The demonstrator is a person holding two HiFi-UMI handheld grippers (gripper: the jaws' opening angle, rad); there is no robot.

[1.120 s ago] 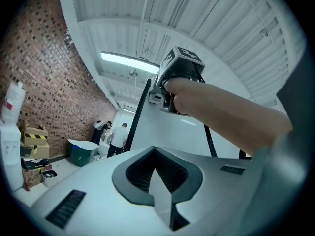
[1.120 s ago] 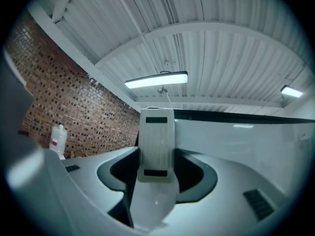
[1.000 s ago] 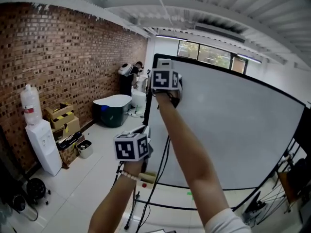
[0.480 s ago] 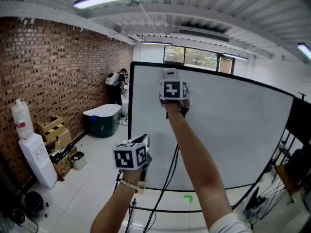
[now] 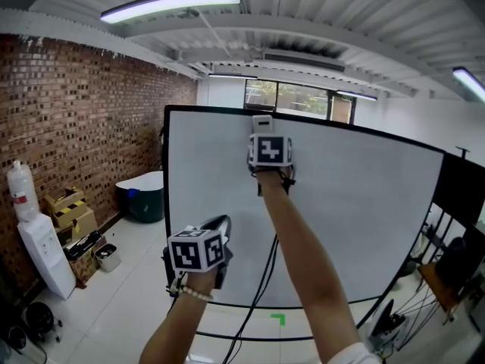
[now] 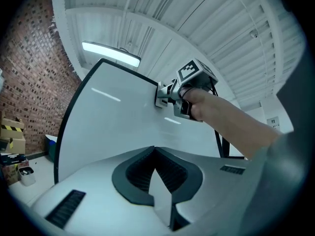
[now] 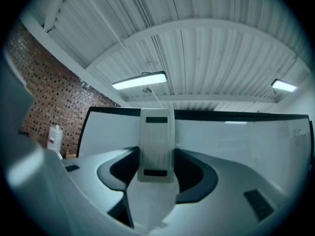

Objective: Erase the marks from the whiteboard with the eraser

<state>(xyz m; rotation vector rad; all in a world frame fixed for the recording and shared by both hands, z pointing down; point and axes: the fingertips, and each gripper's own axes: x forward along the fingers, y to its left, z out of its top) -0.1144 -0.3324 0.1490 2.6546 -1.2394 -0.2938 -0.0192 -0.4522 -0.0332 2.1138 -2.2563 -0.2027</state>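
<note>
Left side: a brick wall (image 5: pixel 83 120) runs along the room. A water dispenser (image 5: pixel 42 249) stands against it, with cardboard boxes (image 5: pixel 70 209) just beside.

Centre: a black-framed whiteboard (image 5: pixel 356 211) stands upright on its stand and fills most of the head view. A lit ceiling lamp (image 5: pixel 170 3) hangs above its left corner.

Left gripper (image 6: pixel 155 152): held low, in front of the board's lower left area. Its jaws are closed together with nothing between them. Whether it touches the board cannot be told.

Right gripper (image 7: pixel 156 155): raised at arm's length to the upper part of the board, left of the board's middle. Its jaws are clamped on the eraser (image 7: pixel 156 132), one on each long side.

Eraser: a pale, oblong block. Its long axis runs in line with the jaws. It stands upright, roughly parallel to the board's left edge. The free end points up toward the board's top frame, and the lower end sits between the jaws. In the head view it projects just above the marker cube (image 5: pixel 270 150). In the left gripper view its broad face lies against the white surface, below the top frame.
</note>
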